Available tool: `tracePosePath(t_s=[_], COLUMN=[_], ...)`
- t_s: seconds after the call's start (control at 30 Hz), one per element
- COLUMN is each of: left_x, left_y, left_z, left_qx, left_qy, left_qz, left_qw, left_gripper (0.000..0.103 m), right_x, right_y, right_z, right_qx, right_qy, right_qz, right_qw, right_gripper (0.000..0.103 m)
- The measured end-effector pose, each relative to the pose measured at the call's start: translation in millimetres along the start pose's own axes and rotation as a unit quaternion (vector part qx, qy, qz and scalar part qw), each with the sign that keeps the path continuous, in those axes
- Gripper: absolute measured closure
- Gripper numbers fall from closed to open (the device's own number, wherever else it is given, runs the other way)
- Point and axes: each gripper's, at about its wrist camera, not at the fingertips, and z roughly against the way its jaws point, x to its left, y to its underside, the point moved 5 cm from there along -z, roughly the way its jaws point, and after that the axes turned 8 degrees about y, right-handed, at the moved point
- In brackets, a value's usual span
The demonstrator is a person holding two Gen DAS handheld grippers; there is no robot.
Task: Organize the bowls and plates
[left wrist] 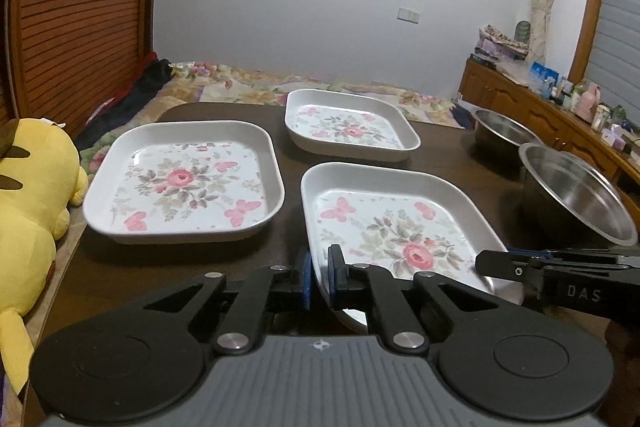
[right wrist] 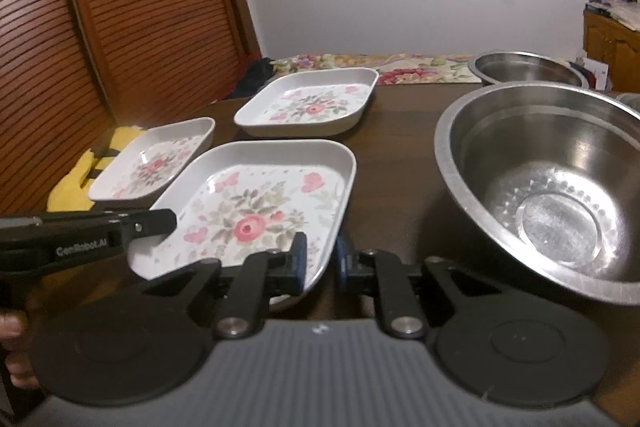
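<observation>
Both tongs, left (left wrist: 319, 275) and right (right wrist: 321, 259), pinch opposite rims of the near floral plate (left wrist: 394, 227), long axis running away.

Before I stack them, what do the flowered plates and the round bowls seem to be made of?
Nearest flowered plate: probably melamine or glazed ceramic; smooth white rim, printed roses, soft gloss. The frames cannot settle which.
Nearest round bowl: stainless steel by its look; grey mirror-like wall with bright reflections and a thin rolled rim.

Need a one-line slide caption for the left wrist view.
Left hand-held gripper and right hand-held gripper grip opposite rims of the nearest floral plate beside steel bowls.
</observation>
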Motion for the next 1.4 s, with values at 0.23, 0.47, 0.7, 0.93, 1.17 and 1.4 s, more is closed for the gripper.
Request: tracePosePath(t_s=[0.23,0.47,0.7,0.93,1.17,1.4], left_x=[-11,-20,-26,-28,-28,-27], left_y=[13,32,46,54,56,58], left_z=[27,48,55,57,54,51], left_qx=[-0.008,-0.003,0.008,0.017,0.020,0.022], left_qy=[0.001,0.009,0.013,0.011,0.008,0.009], left_qz=[-0.009,-0.015,-0.019,-0.021,-0.022,-0.017], left_qw=[0.9999,0.9998,0.9997,0.9996,0.9995,0.9996], left_gripper=[0.093,0.093,0.093,0.093,0.093,0.093], right_x=[1,3,3,2,3,3], right_y=[9,22,33,41,50,55], right_z=[17,47,63,69,71,69], right_qx=[-0.001,-0.017,-0.020,-0.012,-0.002,0.001], right_qy=[-0.030,-0.036,-0.037,-0.037,-0.045,-0.044], right_qz=[-0.011,-0.004,0.006,0.010,0.005,-0.001], right_qw=[0.999,0.999,0.999,0.999,0.999,0.999], right_gripper=[0.089,0.089,0.089,0.089,0.088,0.088])
